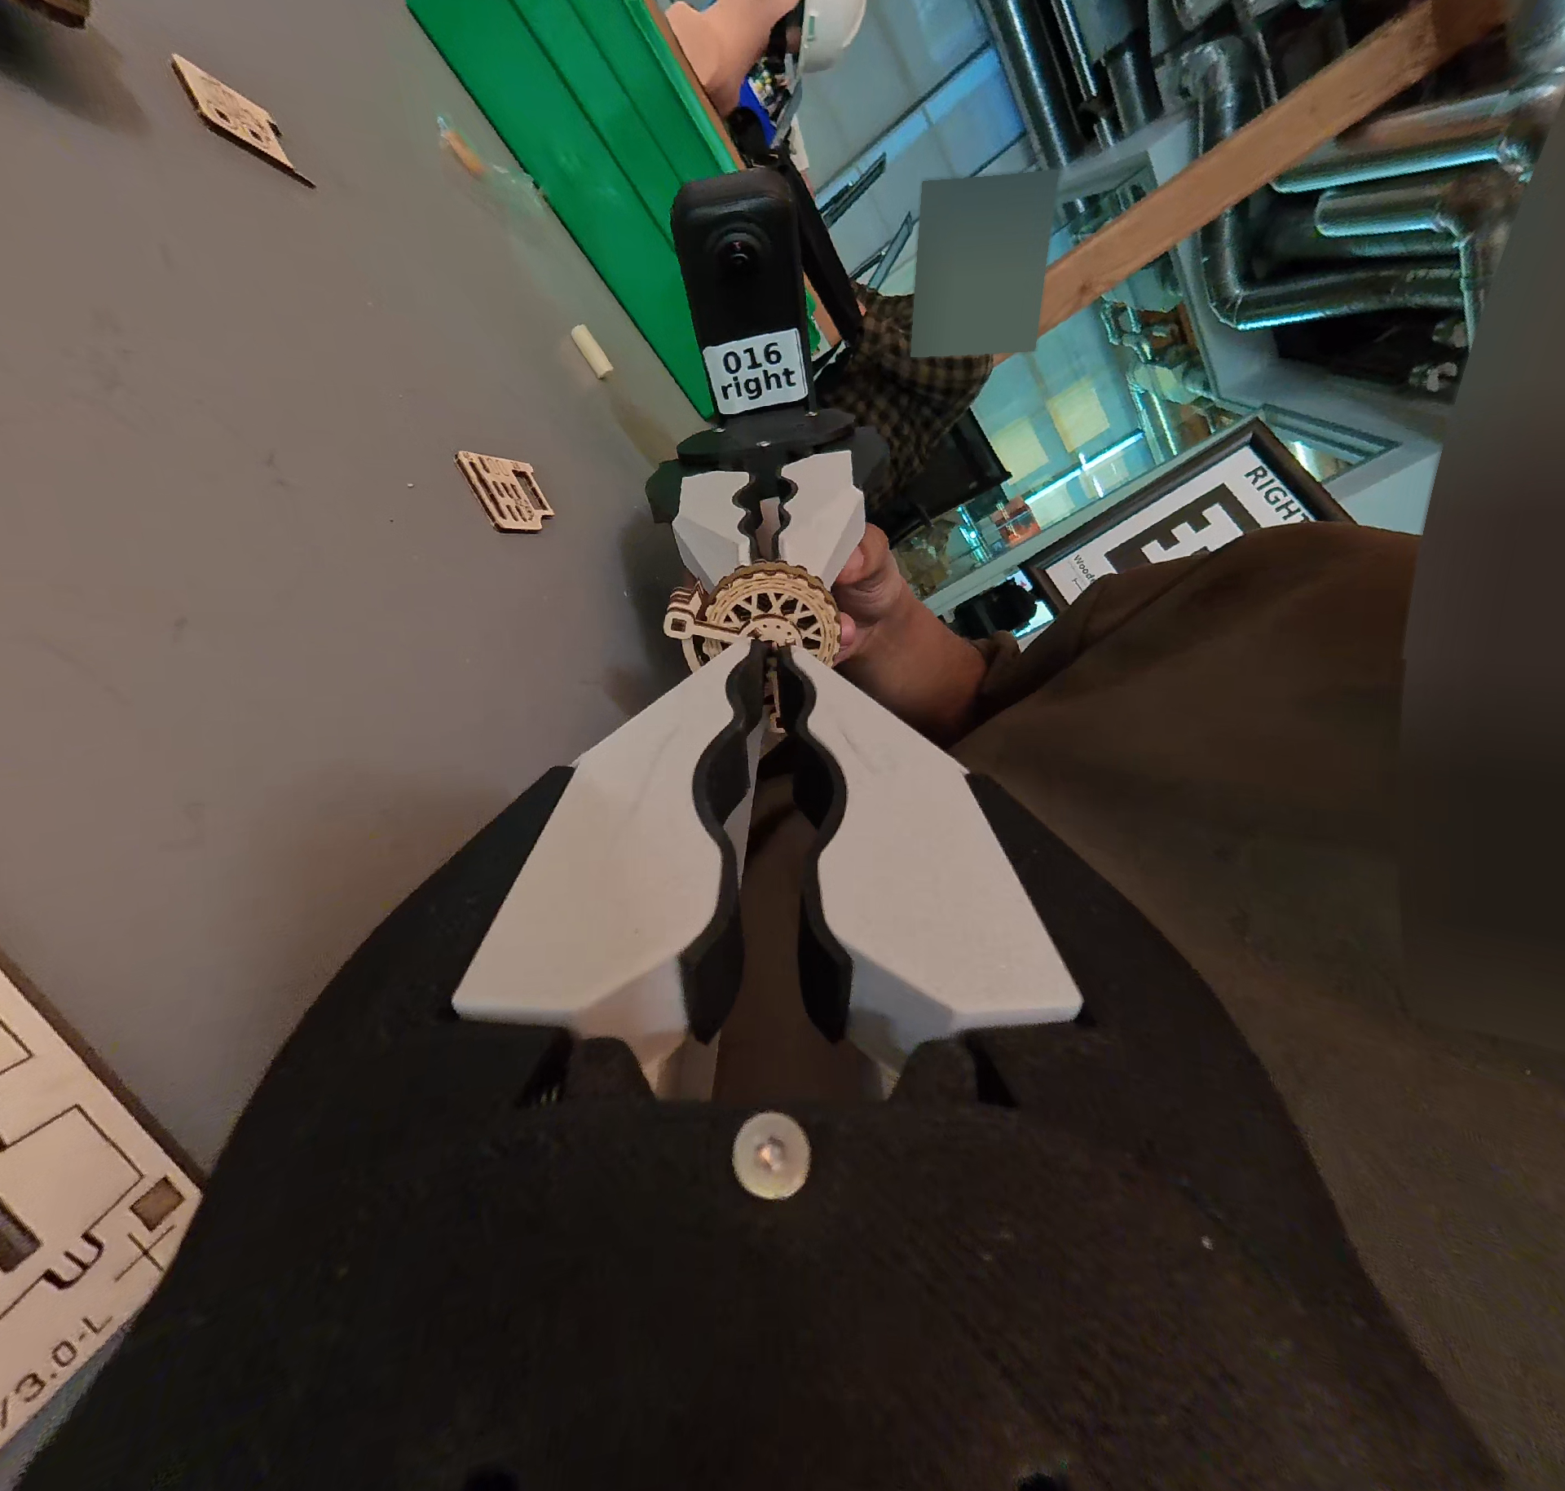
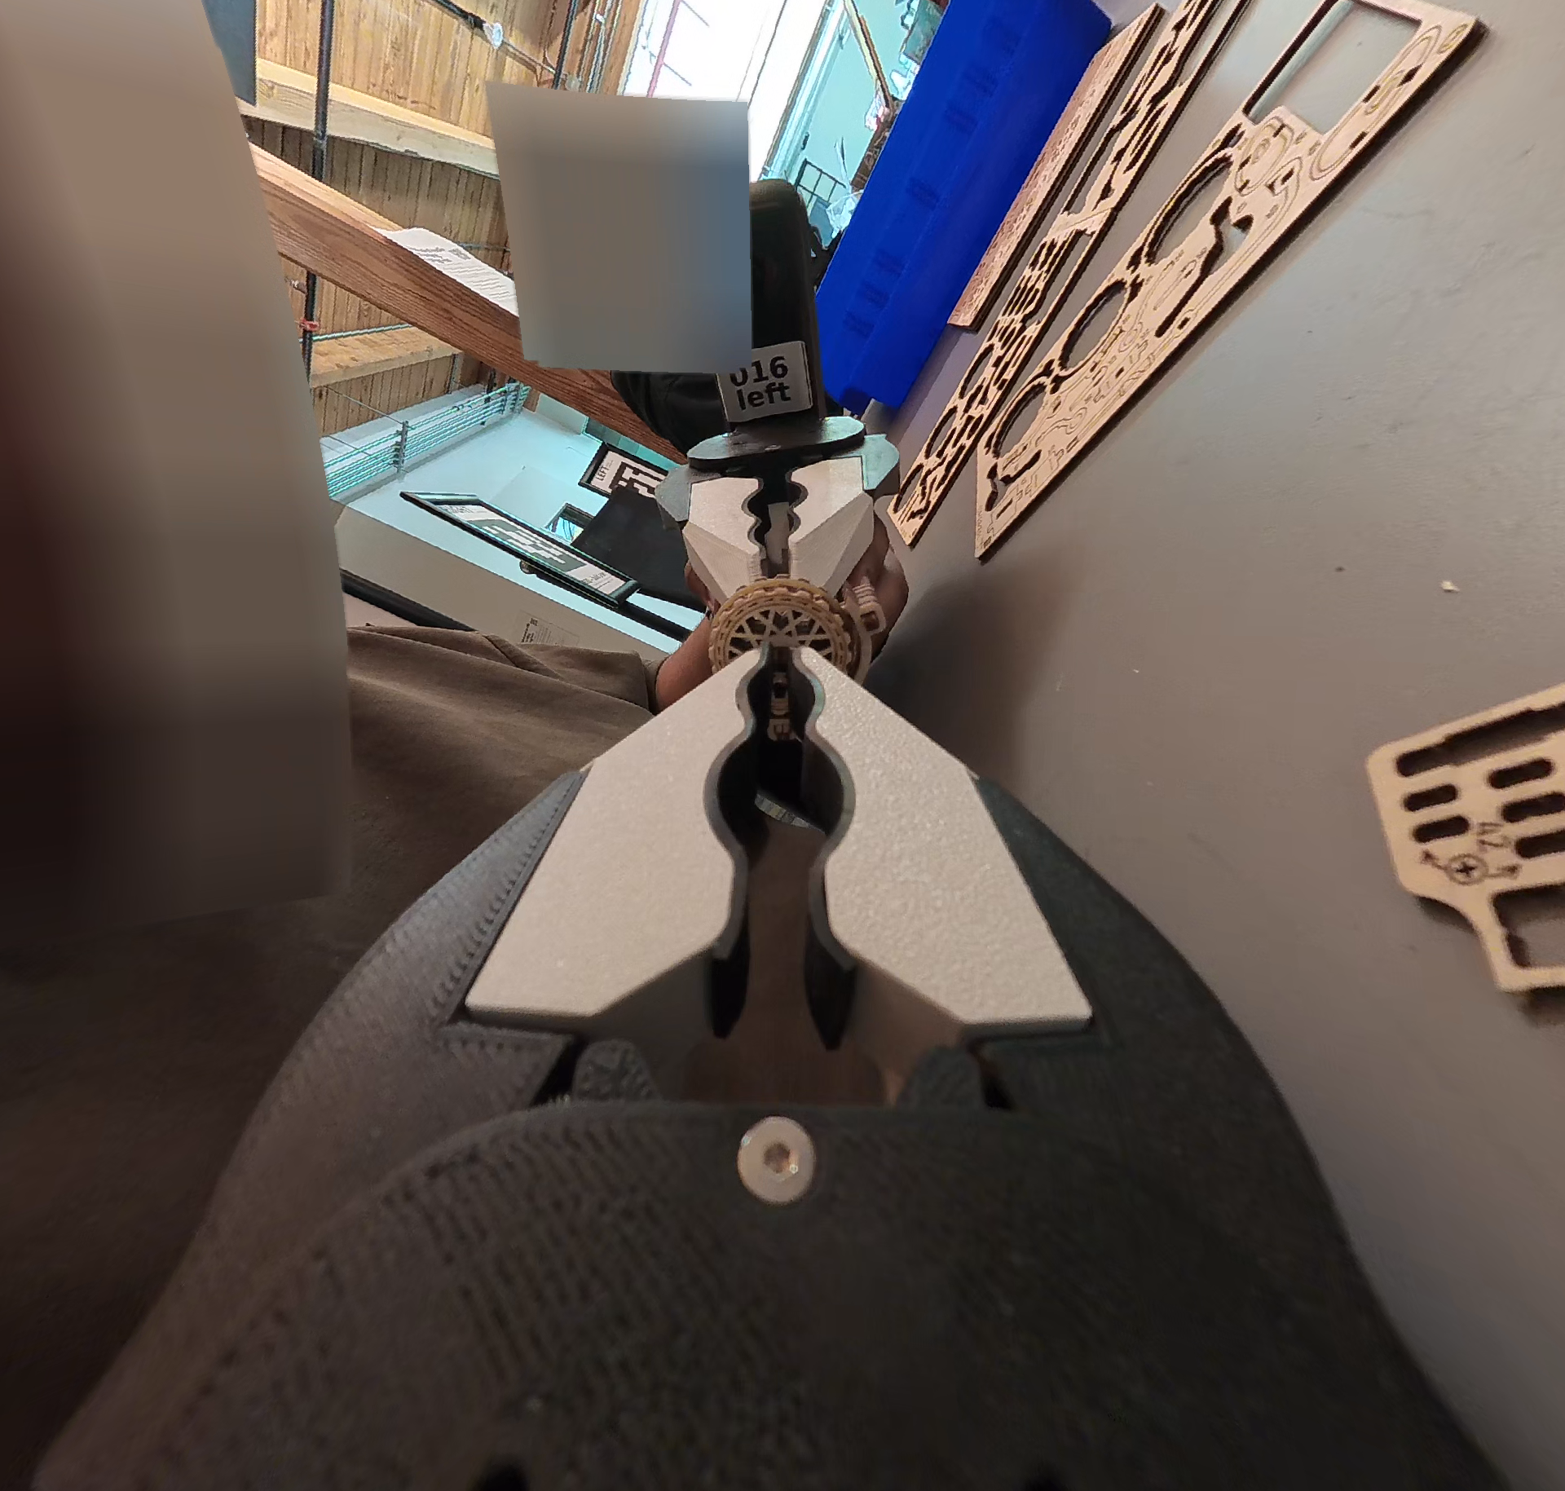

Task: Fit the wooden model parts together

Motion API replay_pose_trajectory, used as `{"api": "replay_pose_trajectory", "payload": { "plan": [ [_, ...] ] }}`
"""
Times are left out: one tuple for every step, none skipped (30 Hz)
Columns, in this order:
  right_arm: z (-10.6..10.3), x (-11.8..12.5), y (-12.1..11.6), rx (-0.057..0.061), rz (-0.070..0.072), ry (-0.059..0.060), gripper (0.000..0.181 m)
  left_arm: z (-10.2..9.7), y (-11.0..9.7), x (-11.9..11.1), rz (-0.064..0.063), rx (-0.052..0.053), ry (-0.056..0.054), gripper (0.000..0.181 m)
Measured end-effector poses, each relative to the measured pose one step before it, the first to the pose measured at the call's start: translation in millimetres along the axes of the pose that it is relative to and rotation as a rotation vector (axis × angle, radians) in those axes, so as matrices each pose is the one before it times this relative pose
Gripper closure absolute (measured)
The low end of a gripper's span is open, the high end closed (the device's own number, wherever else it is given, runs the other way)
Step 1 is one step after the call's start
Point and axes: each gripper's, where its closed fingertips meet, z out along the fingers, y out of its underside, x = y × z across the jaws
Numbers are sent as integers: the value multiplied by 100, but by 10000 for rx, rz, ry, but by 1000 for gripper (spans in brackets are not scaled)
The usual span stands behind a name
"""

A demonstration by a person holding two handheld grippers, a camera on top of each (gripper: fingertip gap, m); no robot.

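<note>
Two hand-held grippers, left [image 1: 769,661] and right [image 2: 783,661], both clamped on wooden wheel assembly [image 1: 762,616]

We see a pale wooden spoked wheel [image 1: 769,616] with a toothed rim, held upright in the air, its face toward each camera. A small lever-like part [image 1: 684,613] juts from one side. More of the model [image 2: 781,709] hangs beneath, mostly hidden.

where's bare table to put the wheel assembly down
Free: the grey table between the small slotted wooden piece and the printed sheet; also below the cut-out plywood sheets, left of the slotted wooden panel. Crowded along the blue bin.
</note>
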Motion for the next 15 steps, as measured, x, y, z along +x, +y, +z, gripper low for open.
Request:
{"api": "replay_pose_trajectory", "payload": {
  "plan": [
    [1,10,15,-14,-7,10,181,-7,26,-18,-17,-12,0,181],
    [11,9,23,-14,-11,10,181,5,16,-14,-11,-9,0,181],
    [2,15,22,-13,-11,14,181,-5,16,-17,-7,-8,-9,181],
    [-5,29,15,-8,-14,23,181,6,8,-31,3,-6,-21,181],
    [-2,23,7,-5,-18,23,181,-2,17,-41,7,-3,-24,181],
    [-4,27,14,-7,-16,21,181,6,15,-29,7,-5,-22,181],
    [-1,14,-5,-3,-12,16,181,10,7,-30,3,1,-24,181],
    [0,11,9,0,-5,8,181,5,-4,-30,0,7,-16,181],
    [-9,16,-8,3,3,4,181,3,-7,-13,0,5,-10,181],
    [1,11,-3,2,2,9,181,-7,9,-22,1,3,-13,181],
    [-1,16,1,-1,-1,11,181,1,-2,-25,7,1,-15,181],
    [2,9,7,2,-3,8,181,9,10,-9,12,1,-14,181],
    [-3,-1,-17,9,-8,2,181,-7,-19,-1,15,6,-4,181],
    [-4,-19,-33,20,-16,2,181,-5,-30,26,20,11,2,181],
    [-7,2,-65,30,-30,20,181,-5,-18,12,31,-3,1,181]
  ]
}}
